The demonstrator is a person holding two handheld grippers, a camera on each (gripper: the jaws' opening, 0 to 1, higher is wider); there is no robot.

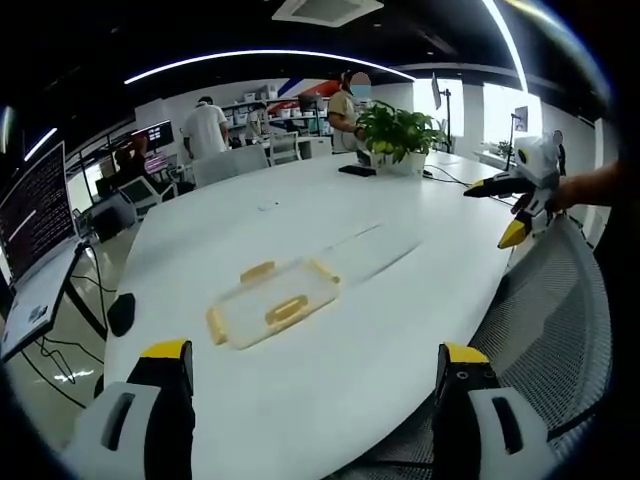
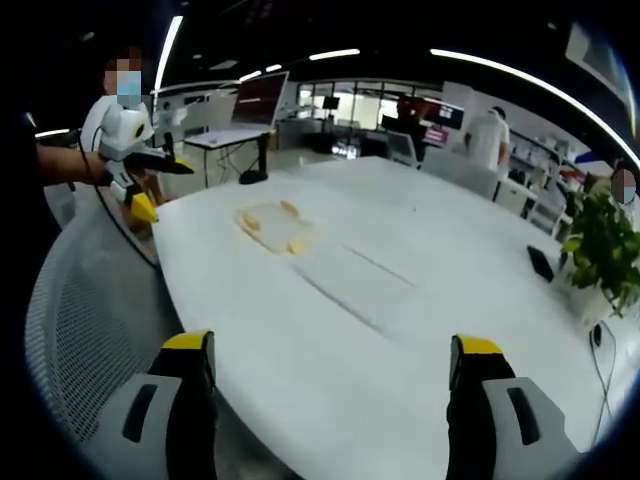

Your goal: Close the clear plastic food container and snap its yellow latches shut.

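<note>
While both grippers' fingers gape apart off the table [image 1: 300, 400] edge, the container [image 1: 272, 303] lies alone.

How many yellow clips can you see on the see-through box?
4 yellow latches on the clear plastic food container: one at its far edge, one at the right corner, one on the near side, one at the left end.

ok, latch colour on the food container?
Yellow latches on the clear container, resting on the white table. Best seen in the left gripper view.
</note>
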